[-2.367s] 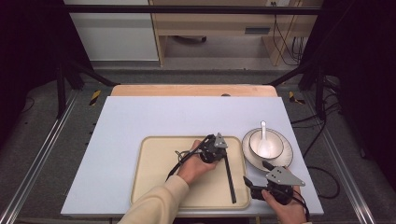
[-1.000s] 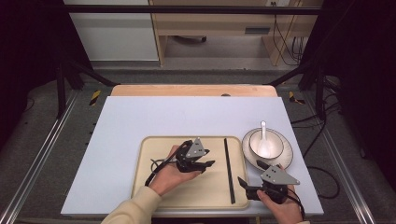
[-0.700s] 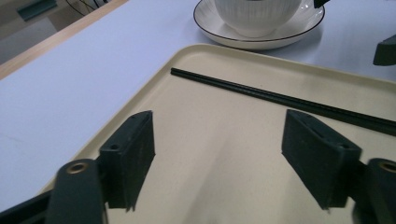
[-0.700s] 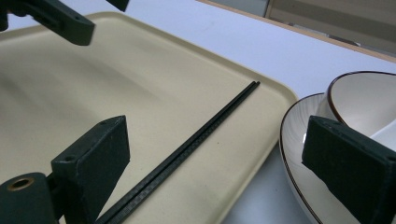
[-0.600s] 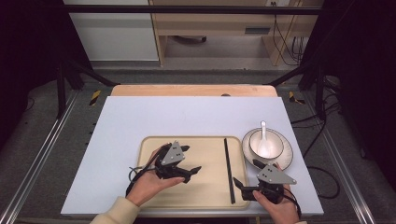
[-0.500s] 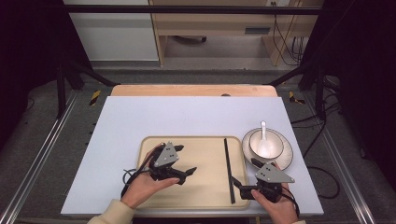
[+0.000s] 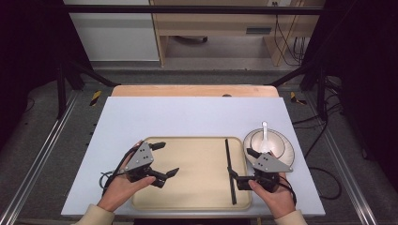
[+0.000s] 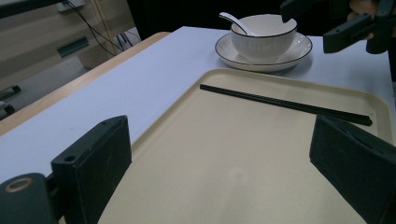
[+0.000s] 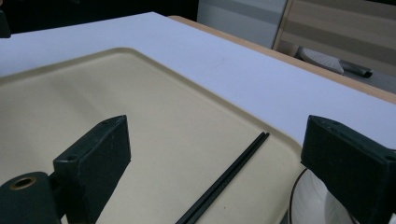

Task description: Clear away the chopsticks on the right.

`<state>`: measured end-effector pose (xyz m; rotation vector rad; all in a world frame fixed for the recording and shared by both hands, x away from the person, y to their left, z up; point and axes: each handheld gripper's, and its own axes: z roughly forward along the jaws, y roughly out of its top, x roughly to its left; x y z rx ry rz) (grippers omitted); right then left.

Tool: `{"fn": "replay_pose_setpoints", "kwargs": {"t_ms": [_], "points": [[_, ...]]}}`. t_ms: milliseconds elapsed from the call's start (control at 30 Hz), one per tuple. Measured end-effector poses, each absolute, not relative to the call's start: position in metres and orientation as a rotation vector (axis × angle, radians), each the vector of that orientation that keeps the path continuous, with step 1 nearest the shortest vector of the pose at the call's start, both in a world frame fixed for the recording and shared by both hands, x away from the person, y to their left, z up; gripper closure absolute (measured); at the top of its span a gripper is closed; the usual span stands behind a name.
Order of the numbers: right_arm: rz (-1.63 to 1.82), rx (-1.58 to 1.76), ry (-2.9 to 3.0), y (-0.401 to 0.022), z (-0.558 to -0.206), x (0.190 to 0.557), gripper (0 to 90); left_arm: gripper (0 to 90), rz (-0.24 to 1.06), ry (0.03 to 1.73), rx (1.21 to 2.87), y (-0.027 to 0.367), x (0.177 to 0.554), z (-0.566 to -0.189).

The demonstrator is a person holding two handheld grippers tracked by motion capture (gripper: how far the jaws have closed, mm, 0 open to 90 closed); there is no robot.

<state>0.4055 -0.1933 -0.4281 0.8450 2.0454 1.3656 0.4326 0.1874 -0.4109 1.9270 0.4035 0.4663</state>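
Note:
A pair of black chopsticks (image 7: 230, 171) lies along the right side of the beige tray (image 7: 197, 192). My left gripper (image 7: 166, 159) hovers over the tray's left part. Its jaws have just been opening and now stand wide open with nothing between them. In the left gripper view the chopsticks (image 8: 285, 105) lie ahead, beyond the left gripper (image 8: 224, 172). My right gripper (image 7: 240, 163) is open at the tray's right edge, close beside the chopsticks. The right gripper view has the chopsticks (image 9: 224, 179) low between the wide jaws, untouched.
A white bowl (image 7: 266, 143) with a white spoon (image 7: 264, 131) stands on a plate (image 7: 286, 152) just right of the tray. The same bowl (image 8: 264, 37) appears in the left gripper view. The tray sits on a pale mat (image 7: 187, 117) over a wooden table.
My left gripper left the chopsticks lying on the tray, moved left across it and opened its jaws wide. My right gripper rose slightly and edged toward the chopsticks.

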Motion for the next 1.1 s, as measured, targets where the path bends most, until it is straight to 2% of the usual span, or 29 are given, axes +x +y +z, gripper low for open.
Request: {"fn": "replay_pose_setpoints", "kwargs": {"t_ms": [267,667,1100], "points": [[1.367,0.831,2.028,-0.201,-0.422,0.406,8.9,5.3,0.522,0.44,1.881,0.222,0.427,-0.411],[1.326,0.845,2.026,-0.226,-0.434,0.393,9.2,3.4,0.609,0.516,1.817,0.279,0.415,-0.421],[1.312,0.872,1.996,-0.246,-0.44,0.386,8.5,3.0,0.642,0.535,1.767,0.304,0.411,-0.434]]}}
